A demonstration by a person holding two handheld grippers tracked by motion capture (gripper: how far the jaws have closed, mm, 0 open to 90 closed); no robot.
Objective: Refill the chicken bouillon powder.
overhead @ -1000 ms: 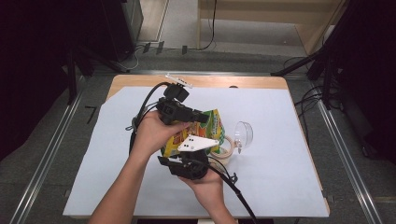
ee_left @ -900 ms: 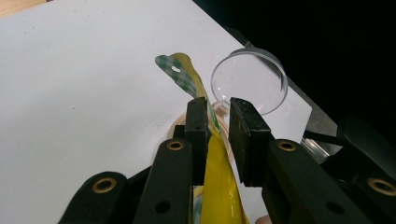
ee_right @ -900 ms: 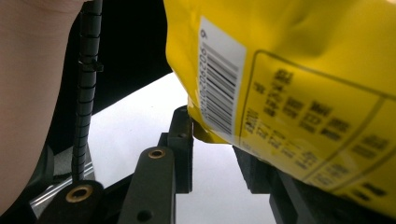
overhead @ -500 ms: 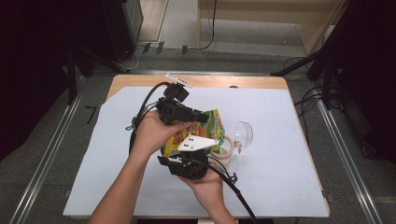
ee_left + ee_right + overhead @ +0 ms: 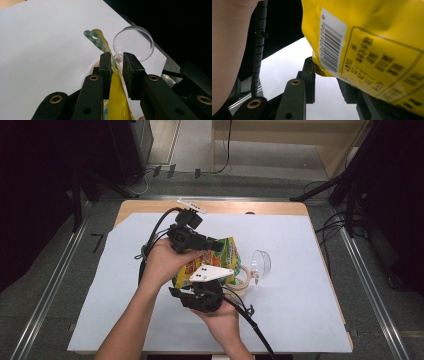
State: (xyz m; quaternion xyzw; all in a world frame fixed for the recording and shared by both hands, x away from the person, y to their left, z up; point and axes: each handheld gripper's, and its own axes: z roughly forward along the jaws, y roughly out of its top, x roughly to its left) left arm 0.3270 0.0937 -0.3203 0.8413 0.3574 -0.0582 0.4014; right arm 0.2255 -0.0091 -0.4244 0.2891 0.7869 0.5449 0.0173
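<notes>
A yellow and green snack bag (image 5: 227,252) is held off the white sheet between my two grippers. My left gripper (image 5: 212,245) comes in from the left and is shut on the bag's upper sealed edge (image 5: 96,41). That edge runs up along the left pad, and a narrow slit shows at the tips (image 5: 116,62). My right gripper (image 5: 200,282) reaches up from below, shut on the bag's lower corner. In the right gripper view the barcode side of the bag (image 5: 367,37) hangs over the jaws (image 5: 325,72), hiding the right pad.
A clear plastic cup (image 5: 260,264) lies on its side just right of the bag, also seen as the cup (image 5: 133,42). A tape roll (image 5: 241,281) lies under the bag. The white sheet (image 5: 300,310) covers the wooden table (image 5: 225,207). Black cables trail from both grippers.
</notes>
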